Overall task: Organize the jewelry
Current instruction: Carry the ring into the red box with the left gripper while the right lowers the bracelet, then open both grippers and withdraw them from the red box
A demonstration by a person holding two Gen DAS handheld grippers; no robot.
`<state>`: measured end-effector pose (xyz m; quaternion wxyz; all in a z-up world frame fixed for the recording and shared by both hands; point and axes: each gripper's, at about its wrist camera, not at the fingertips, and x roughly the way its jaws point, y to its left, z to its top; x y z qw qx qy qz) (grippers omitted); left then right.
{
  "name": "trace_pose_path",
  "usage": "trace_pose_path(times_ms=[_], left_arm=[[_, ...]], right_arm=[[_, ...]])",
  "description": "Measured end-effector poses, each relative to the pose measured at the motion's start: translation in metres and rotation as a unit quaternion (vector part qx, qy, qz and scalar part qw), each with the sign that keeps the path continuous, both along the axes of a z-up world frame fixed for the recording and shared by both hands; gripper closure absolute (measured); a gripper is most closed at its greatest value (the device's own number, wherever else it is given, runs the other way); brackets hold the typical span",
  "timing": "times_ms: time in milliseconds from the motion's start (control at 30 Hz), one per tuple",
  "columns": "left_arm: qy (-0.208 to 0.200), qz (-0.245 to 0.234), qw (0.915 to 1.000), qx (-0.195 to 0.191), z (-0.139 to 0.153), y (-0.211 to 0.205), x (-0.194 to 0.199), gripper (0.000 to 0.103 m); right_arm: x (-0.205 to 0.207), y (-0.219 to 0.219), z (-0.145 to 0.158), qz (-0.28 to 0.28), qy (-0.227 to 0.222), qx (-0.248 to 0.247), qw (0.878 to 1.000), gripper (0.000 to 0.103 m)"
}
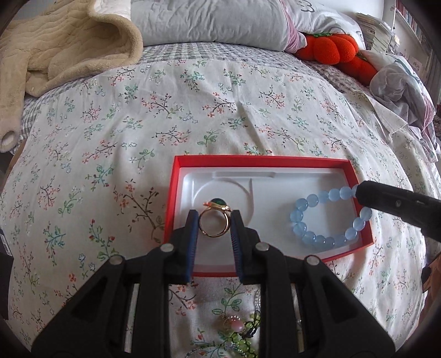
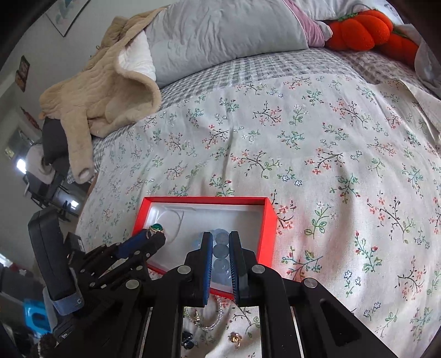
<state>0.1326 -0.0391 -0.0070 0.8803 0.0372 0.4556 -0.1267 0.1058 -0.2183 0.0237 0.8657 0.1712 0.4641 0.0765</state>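
My left gripper (image 1: 214, 217) is shut on a gold ring (image 1: 205, 234) with a green stone, holding it over the round recess of the white insert in the red box (image 1: 259, 160). A loop of pale blue beads, the bracelet (image 1: 311, 200), hangs over the box's right half. The black tip of my right gripper (image 1: 358, 191) pinches its far end. In the right wrist view my right gripper (image 2: 220, 236) is shut on the bracelet (image 2: 222, 252) above the red box (image 2: 204, 200). At its left, the left gripper (image 2: 154, 239) carries the ring (image 2: 157, 227).
The box lies on a floral bedspread (image 1: 220, 110). More jewelry lies before the box: a pink bead charm (image 1: 234, 322), green beads (image 1: 249, 331), a pearly strand (image 2: 209, 323), a gold piece (image 2: 237, 337). A beige fleece garment (image 1: 69, 46), a grey pillow (image 1: 209, 22) and orange plush (image 1: 328, 46) lie at the back.
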Motion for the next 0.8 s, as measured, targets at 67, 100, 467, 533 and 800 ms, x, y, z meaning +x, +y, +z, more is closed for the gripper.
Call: trace_pose_path(times_ms=[67,100,467,533,800], left_arm=[[0.000,0.001,1.0000,-0.001,0.000,0.001,0.001,0.078],[0.000,0.001,1.0000,-0.002,0.000,0.001,0.001,0.078],[-0.011,-0.003,0.9999,0.010,0.014,-0.003,-0.012,0.054],[-0.012,0.002,0.9999,0.010,0.019,-0.002,-0.016,0.048],[0.010,0.017,0.9995,0.026,0.027,0.003,-0.038,0.027]], right_arm=[[0.000,0.000,-0.002,-0.001,0.002,-0.011,1.000,0.091],[0.000,0.000,-0.002,-0.001,0.002,-0.018,1.000,0.091],[-0.011,0.005,0.006,0.000,-0.007,-0.069,0.998,0.087],[-0.016,0.001,0.009,-0.008,-0.010,-0.075,0.997,0.086],[-0.040,-0.012,0.022,-0.023,-0.016,-0.086,0.996,0.075]])
